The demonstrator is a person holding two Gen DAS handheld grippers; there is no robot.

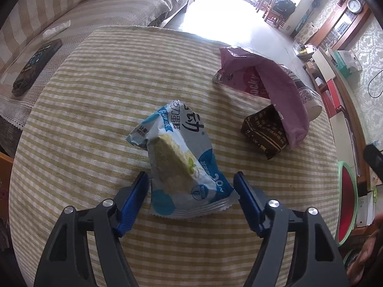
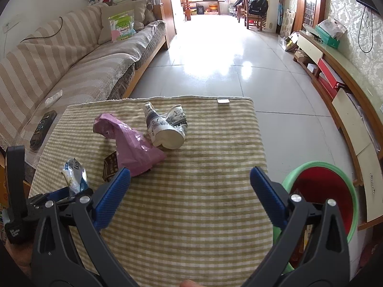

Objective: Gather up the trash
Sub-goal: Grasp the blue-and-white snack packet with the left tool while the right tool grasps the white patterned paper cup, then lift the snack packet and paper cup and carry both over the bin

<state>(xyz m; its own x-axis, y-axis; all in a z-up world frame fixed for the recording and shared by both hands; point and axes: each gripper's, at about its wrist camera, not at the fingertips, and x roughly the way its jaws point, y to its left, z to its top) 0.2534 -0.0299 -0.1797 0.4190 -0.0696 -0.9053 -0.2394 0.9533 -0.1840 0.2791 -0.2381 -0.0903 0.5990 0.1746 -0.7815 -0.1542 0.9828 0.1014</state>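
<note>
Left hand-held gripper (image 1: 191, 179) straddles the blue-white snack wrapper (image 1: 182, 162), pads not clamping.

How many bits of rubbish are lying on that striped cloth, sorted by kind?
Snack wrappers: 2, a blue-and-white wrapper and a pink wrapper
Paper cups: 2, crushed paper cups
Small cartons: 1, a dark brown carton
Total: 5

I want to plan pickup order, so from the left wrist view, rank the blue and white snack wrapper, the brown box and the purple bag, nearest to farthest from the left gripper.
1. Blue and white snack wrapper: between the left gripper fingers.
2. Brown box: farther back, to the right.
3. Purple bag: just behind the box, draped over it.
</note>
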